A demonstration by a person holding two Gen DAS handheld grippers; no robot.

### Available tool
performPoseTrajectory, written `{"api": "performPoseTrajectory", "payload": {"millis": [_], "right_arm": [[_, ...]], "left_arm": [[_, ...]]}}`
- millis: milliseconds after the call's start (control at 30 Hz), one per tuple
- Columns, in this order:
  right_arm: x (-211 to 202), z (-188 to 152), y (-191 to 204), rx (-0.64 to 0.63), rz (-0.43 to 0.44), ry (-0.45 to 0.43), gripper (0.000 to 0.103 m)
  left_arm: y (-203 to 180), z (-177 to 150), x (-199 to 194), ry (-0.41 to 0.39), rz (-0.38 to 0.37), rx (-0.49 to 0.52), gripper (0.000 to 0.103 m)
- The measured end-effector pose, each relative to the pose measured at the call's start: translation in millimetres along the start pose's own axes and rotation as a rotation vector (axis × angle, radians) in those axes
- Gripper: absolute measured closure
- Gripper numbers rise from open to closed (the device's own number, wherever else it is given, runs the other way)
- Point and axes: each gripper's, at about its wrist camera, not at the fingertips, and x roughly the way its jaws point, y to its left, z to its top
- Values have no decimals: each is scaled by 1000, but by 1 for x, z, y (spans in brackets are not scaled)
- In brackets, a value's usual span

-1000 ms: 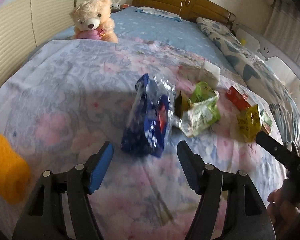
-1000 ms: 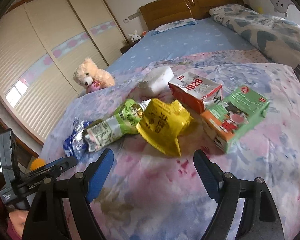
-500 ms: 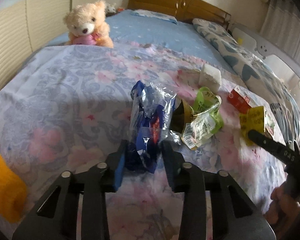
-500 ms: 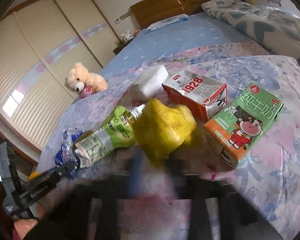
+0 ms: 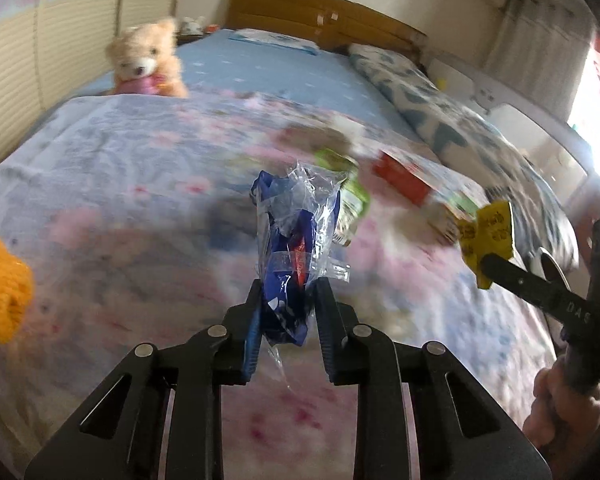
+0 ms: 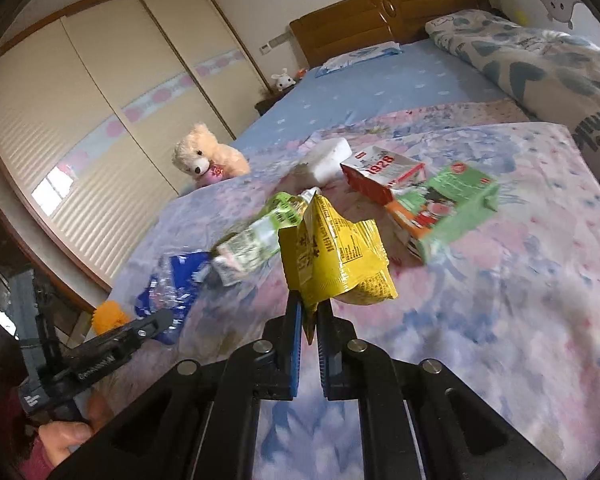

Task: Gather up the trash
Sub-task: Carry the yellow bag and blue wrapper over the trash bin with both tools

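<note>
My left gripper (image 5: 288, 296) is shut on a crumpled blue and clear plastic wrapper (image 5: 296, 236) and holds it above the flowered bedspread (image 5: 112, 184). My right gripper (image 6: 309, 312) is shut on a yellow snack bag (image 6: 336, 256), also lifted; the bag shows in the left wrist view (image 5: 490, 232). On the bed lie a green pouch (image 6: 256, 232), a red carton marked 1928 (image 6: 384, 174), a green milk carton (image 6: 444, 208) and a white block (image 6: 326, 156). The blue wrapper shows at lower left of the right wrist view (image 6: 172, 288).
A teddy bear (image 5: 146, 62) sits at the far left of the bed. An orange knitted thing (image 5: 0, 284) lies at the bed's left edge. A wooden headboard (image 6: 388, 12), a patterned quilt (image 6: 540, 64) and sliding wardrobe doors (image 6: 100, 100) surround the bed.
Both grippers closed from open: the left on the blue wrapper, the right on the yellow bag. Both pieces have been lifted off the bedspread.
</note>
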Motion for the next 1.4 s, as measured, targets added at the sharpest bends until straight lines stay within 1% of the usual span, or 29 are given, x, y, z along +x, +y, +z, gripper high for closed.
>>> {"api": "performPoseTrajectory", "payload": {"millis": [300, 533, 767, 1067, 1400], "right_arm": [[-53, -20, -27, 32, -42, -32, 96], [-91, -31, -58, 78, -103, -70, 96], [-129, -40, -90, 130, -160, -111, 96], [-172, -43, -126, 183, -234, -161, 96], [-197, -39, -155, 223, -284, -199, 96]], "left_arm": [[-71, -9, 0, 27, -115, 116, 80], [-128, -13, 3, 47, -194, 198, 80], [-178, -18, 10, 76, -226, 282, 80], [-226, -23, 15, 93, -268, 355, 80], [-270, -24, 24, 110, -307, 413, 80]]}}
